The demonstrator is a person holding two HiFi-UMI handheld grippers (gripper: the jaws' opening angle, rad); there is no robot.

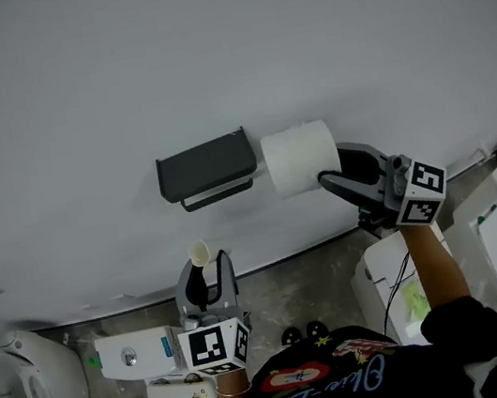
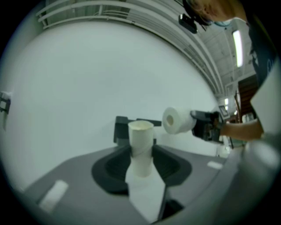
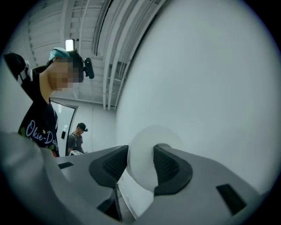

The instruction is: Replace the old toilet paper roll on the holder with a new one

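The right gripper (image 1: 334,169) gripped the new toilet paper roll (image 1: 301,157) and held it sideways just beside the wall holder (image 1: 205,166), likely lined up to slide onto the bar. The left gripper (image 1: 208,265) pinched the empty cardboard tube (image 1: 199,252) upright, below the holder and out of the way.

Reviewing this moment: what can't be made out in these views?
Left gripper view: dark grey wall-mounted holder mostly behind the empty cardboard tube.
Right gripper view: holder outside the frame; the full white paper roll is blurred.
Head view: holder's bar too small to judge.
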